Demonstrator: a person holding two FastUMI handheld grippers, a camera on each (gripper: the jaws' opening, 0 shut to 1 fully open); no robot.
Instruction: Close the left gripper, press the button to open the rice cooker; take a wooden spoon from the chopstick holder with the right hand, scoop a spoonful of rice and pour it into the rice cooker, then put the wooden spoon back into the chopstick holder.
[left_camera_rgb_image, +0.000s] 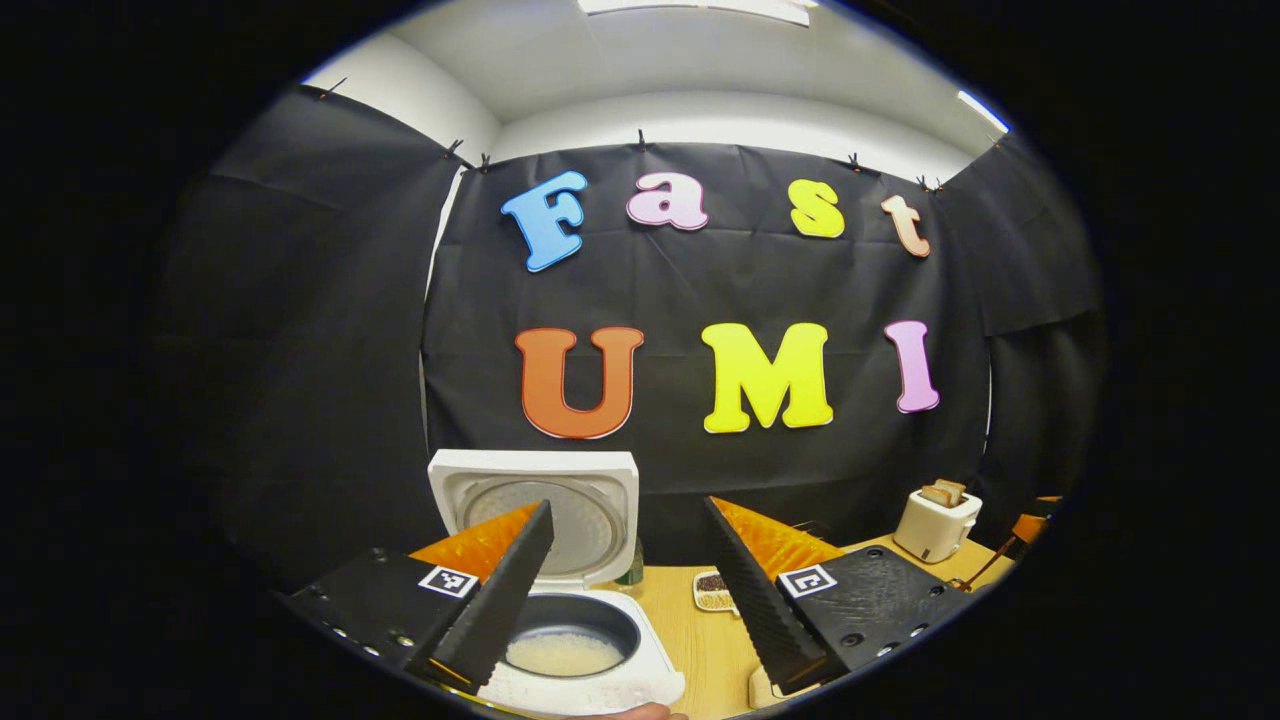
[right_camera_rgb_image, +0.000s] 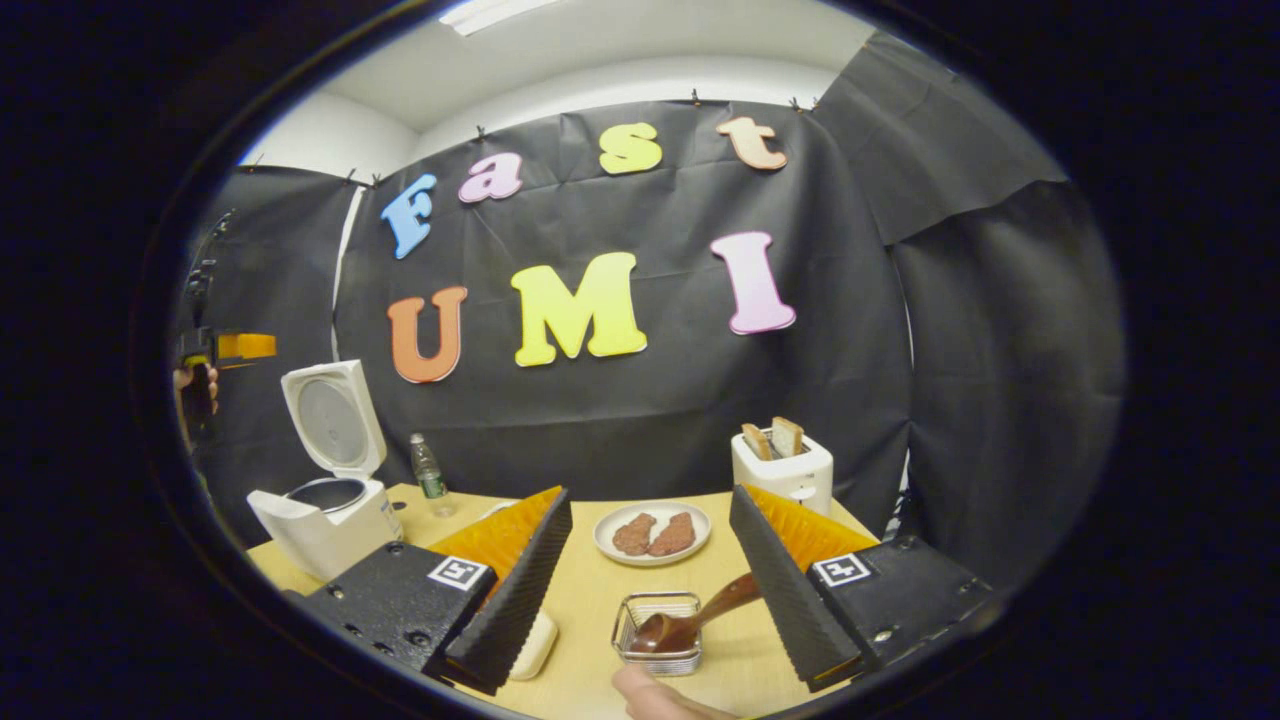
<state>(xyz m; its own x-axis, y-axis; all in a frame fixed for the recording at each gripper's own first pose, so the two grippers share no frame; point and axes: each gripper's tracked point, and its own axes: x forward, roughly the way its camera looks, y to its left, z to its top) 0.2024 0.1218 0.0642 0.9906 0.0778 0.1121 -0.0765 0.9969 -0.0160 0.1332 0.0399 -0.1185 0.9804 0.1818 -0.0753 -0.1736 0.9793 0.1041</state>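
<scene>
The rice cooker (right_camera_rgb_image: 325, 500) stands open at the table's (right_camera_rgb_image: 590, 590) left edge, lid upright, white rice in its pot. The left claw (left_camera_rgb_image: 620, 590) hovers above it, fingers apart and empty. The right claw (right_camera_rgb_image: 650, 600), fingers apart, holds nothing; between them a wooden spoon (right_camera_rgb_image: 690, 620) leans in the mesh chopstick holder (right_camera_rgb_image: 658, 632). Behind sit a plate of patties (right_camera_rgb_image: 652, 533), a toaster (right_camera_rgb_image: 782, 468) and a bottle (right_camera_rgb_image: 428, 470).
</scene>
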